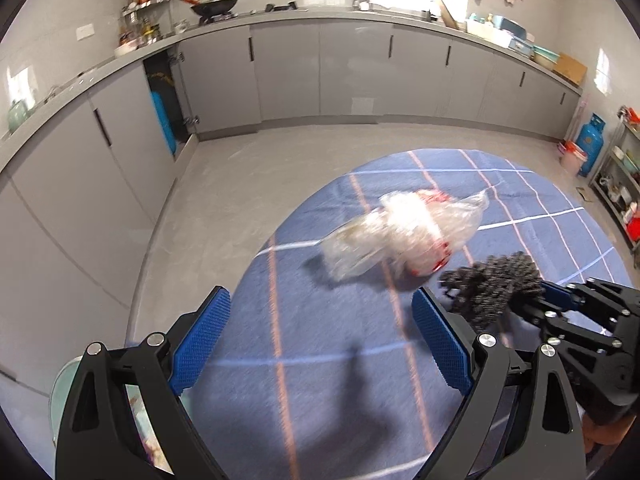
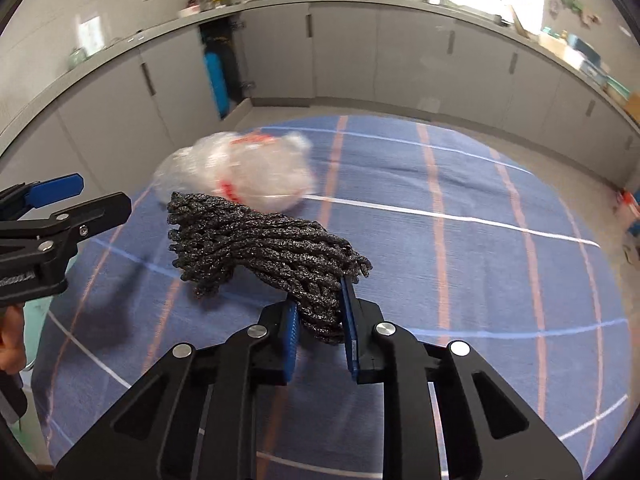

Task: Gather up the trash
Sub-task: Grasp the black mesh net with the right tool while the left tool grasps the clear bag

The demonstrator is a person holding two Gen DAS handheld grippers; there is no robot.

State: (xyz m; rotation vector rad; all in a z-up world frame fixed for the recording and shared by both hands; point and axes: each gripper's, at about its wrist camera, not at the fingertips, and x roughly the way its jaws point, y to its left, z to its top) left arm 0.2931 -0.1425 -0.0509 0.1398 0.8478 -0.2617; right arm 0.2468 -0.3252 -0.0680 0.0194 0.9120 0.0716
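Observation:
A crumpled clear plastic bag [image 1: 396, 232] with red print lies on the blue checked tablecloth [image 1: 320, 344]; the right wrist view has the same bag [image 2: 244, 172] at centre left. A dark grey foam net [image 2: 264, 248] is pinched at one end between the blue pads of my right gripper [image 2: 320, 320], which is shut on it. The net [image 1: 492, 280] and my right gripper [image 1: 536, 300] also show at the lower right of the left wrist view. My left gripper [image 1: 320, 340] stands open above the cloth, short of the bag, with nothing between its fingers.
A pale green bin [image 1: 64, 396] sits off the table's left edge, behind the left finger. Grey kitchen cabinets [image 1: 288, 72] ring the room, with an open cupboard holding a blue cylinder [image 1: 162, 120]. A blue gas bottle [image 1: 592, 140] and a metal rack [image 1: 624, 176] stand at the right.

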